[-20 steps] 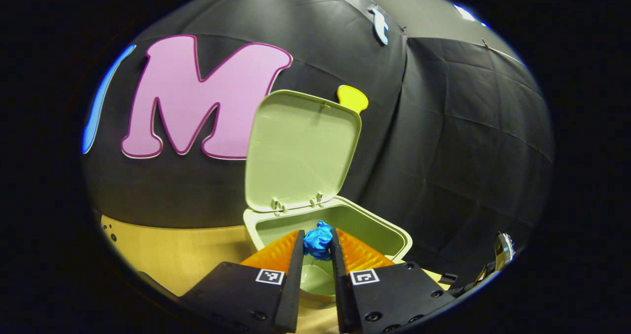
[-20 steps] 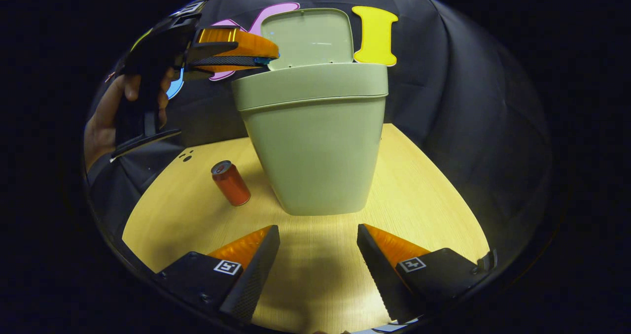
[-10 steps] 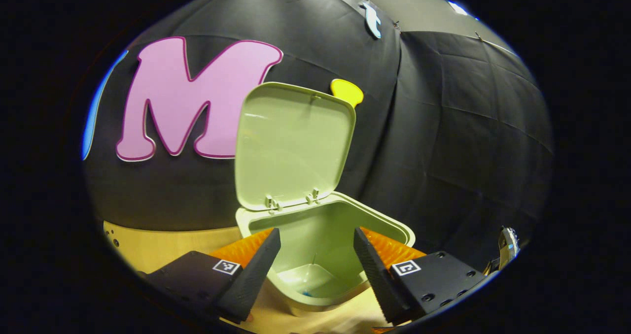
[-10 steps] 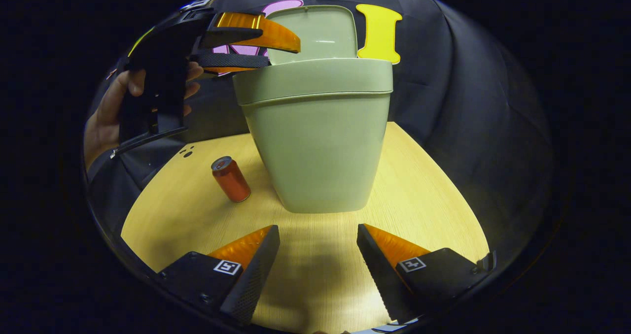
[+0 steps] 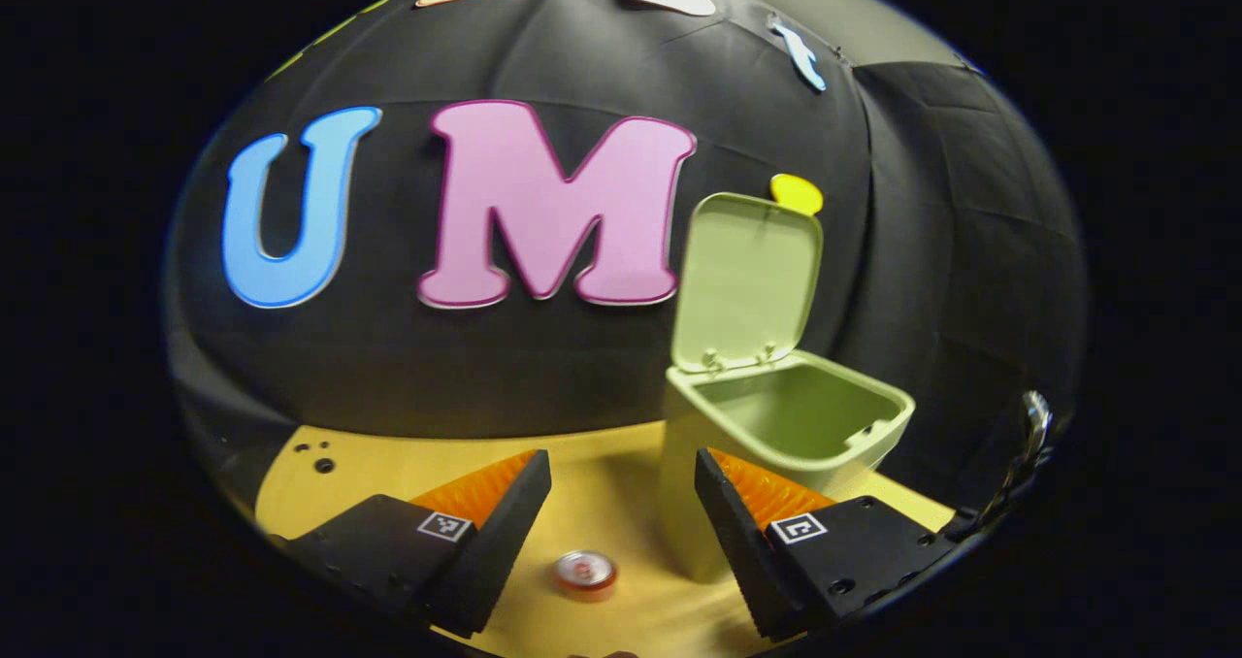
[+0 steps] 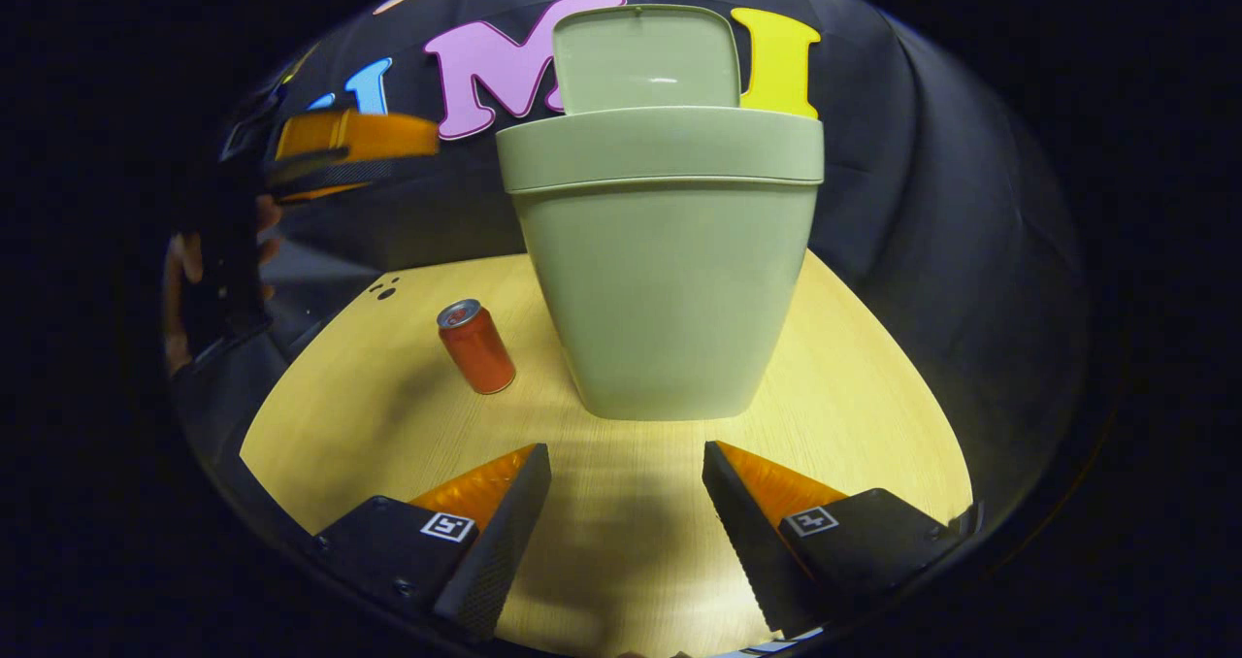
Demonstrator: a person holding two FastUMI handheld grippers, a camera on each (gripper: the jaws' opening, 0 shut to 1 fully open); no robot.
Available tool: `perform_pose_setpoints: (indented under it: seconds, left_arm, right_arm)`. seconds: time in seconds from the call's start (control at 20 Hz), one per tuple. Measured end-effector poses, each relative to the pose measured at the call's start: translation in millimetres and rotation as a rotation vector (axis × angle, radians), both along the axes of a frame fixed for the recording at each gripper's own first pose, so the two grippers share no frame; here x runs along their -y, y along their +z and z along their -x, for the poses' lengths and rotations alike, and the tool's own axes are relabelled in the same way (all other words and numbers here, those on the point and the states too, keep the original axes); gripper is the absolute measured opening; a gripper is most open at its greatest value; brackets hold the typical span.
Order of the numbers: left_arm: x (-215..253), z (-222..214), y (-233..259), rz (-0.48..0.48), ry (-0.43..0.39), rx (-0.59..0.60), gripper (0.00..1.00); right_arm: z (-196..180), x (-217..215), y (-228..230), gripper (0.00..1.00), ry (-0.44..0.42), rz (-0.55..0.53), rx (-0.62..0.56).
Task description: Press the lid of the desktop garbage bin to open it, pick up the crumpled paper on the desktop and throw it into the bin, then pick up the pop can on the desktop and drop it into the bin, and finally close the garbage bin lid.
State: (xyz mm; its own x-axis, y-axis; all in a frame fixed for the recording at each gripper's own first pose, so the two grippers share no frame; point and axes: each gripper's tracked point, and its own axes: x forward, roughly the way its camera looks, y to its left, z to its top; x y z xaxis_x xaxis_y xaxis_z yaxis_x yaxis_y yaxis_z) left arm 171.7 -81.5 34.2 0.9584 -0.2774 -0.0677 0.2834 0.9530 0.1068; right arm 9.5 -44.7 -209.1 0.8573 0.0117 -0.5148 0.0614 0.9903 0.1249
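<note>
Two fingers of the left gripper (image 5: 621, 503) were spread, empty; pop can (image 5: 585, 573) stood on the surface (image 5: 602, 483) between them, bin (image 5: 776, 435) just past the right finger, lid (image 5: 747, 279) up. Right gripper view: right gripper (image 6: 626, 503) fingers apart, nothing held; bin ahead of them, can ahead-left of the left finger, left gripper far left, a hand (image 6: 184, 299) holding it.

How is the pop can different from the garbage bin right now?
The pop can is red, while the garbage bin is pale green. The pop can is small and round; the garbage bin is far larger, tapering toward its base. The pop can's top is closed, whereas the garbage bin's lid stands raised. Both stand upright on the wooden table, apart.
</note>
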Motion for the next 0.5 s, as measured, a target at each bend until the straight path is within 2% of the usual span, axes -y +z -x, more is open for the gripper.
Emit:
perform_pose_setpoints:
  seconds: [0.25, 0.5]
  left_arm:
    - [-83.6, 43.0, -57.6, 0.037, 0.167, -0.110, 0.96]
    - [-150.1, 83.2, -107.8, 0.087, 0.328, -0.209, 0.96]
  right_arm:
    - [-12.3, -29.9, 0.2, 1.00, 0.068, -0.012, -0.010]
    - [-34.5, -77.3, 1.7, 0.99, 0.185, 0.012, 0.012]
